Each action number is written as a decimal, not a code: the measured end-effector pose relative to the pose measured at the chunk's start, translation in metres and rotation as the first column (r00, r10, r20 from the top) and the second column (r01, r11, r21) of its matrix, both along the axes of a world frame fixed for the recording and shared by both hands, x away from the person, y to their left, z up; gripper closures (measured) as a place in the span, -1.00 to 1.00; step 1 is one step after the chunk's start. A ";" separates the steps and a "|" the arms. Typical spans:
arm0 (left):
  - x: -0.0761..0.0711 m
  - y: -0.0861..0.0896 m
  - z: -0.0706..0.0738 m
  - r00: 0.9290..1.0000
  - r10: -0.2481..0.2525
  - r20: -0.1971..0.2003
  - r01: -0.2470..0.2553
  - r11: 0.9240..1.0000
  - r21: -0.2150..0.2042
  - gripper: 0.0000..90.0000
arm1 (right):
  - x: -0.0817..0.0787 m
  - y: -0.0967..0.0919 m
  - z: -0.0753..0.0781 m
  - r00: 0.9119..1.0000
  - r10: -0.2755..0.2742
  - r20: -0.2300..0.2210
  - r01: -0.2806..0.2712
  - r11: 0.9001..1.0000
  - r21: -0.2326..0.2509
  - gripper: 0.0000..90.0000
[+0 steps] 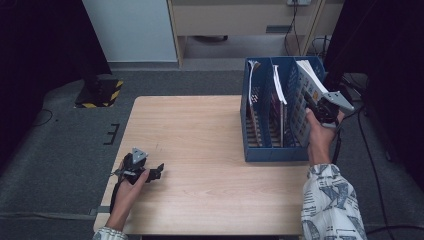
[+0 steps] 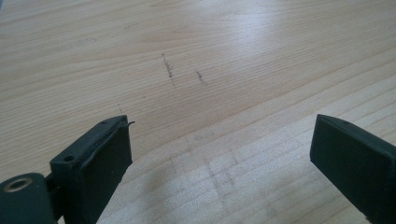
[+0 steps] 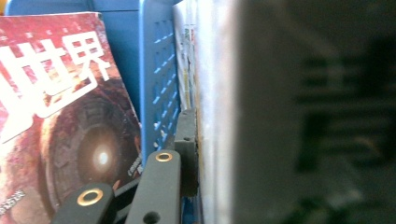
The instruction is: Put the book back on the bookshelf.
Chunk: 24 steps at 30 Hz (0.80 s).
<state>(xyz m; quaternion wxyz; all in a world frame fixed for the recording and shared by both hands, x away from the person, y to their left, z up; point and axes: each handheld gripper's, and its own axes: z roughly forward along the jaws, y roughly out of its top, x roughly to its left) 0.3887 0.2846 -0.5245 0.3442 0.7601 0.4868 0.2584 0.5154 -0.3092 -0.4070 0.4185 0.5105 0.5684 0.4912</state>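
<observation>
Blue plastic makes up the one file rack [image 1: 272,150], which stands at the counter's [image 1: 200,135] right edge, reaching from the far right corner toward the middle of that edge. It has three upright compartments side by side, and each holds one item: a thin white-edged booklet [image 1: 253,67] in the left one, a magazine [image 3: 60,107] with a dark red cover and white characters in the middle one, and a white document [image 1: 311,75] leaning in the right one. Two tongs are at work. The right tongs [image 1: 314,106], held by a hand in a patterned sleeve, are at the outer side of the rack's right compartment; in the right gripper view they are clamped on the white document, one jaw lying flat against its face beside the perforated blue divider. The left tongs [image 1: 155,171] rest in the other hand near the front left corner of the counter, jaws standing well apart with nothing between them, above bare wood with two faint dark scratches [image 2: 169,70]. Pale wood lies open from the left edge across to the rack, and along the whole front edge.
</observation>
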 end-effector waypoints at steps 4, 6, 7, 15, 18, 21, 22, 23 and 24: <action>0.000 0.001 0.000 1.000 0.002 0.000 -0.002 1.000 0.001 -0.89 | -0.001 -0.005 0.000 1.000 -0.008 0.001 0.008 1.000 -0.004 0.63; 0.000 0.001 0.000 1.000 0.003 -0.001 -0.003 1.000 0.002 -0.89 | -0.002 -0.008 0.000 1.000 -0.013 0.002 0.013 1.000 -0.009 0.62; 0.000 0.001 0.000 1.000 0.004 0.001 -0.004 1.000 0.000 -0.89 | -0.002 -0.009 0.000 1.000 -0.015 0.003 0.015 1.000 -0.008 0.62; 0.000 0.001 0.000 1.000 0.002 0.002 -0.002 1.000 0.006 -0.89 | -0.002 -0.006 -0.002 1.000 0.002 0.008 -0.001 1.000 -0.017 0.62; 0.000 0.000 0.000 1.000 0.001 0.002 -0.001 1.000 0.008 -0.89 | -0.003 -0.002 -0.005 1.000 0.009 0.012 -0.008 1.000 -0.025 0.62; -0.001 0.001 0.001 1.000 0.003 0.005 -0.003 1.000 0.005 -0.89 | -0.004 0.001 -0.006 1.000 0.015 0.012 -0.015 1.000 -0.026 0.62; -0.001 0.001 0.001 1.000 0.003 0.006 -0.003 1.000 0.004 -0.89 | -0.005 0.001 -0.006 1.000 0.016 0.009 -0.016 0.999 -0.031 0.61; -0.001 0.001 0.001 1.000 0.003 0.005 -0.003 1.000 0.005 -0.89 | -0.005 0.002 -0.006 1.000 0.021 0.005 -0.021 0.999 -0.029 0.61; 0.000 0.001 0.001 1.000 0.002 0.004 -0.003 1.000 0.006 -0.89 | -0.005 0.002 -0.006 1.000 0.026 0.004 -0.025 0.999 -0.027 0.61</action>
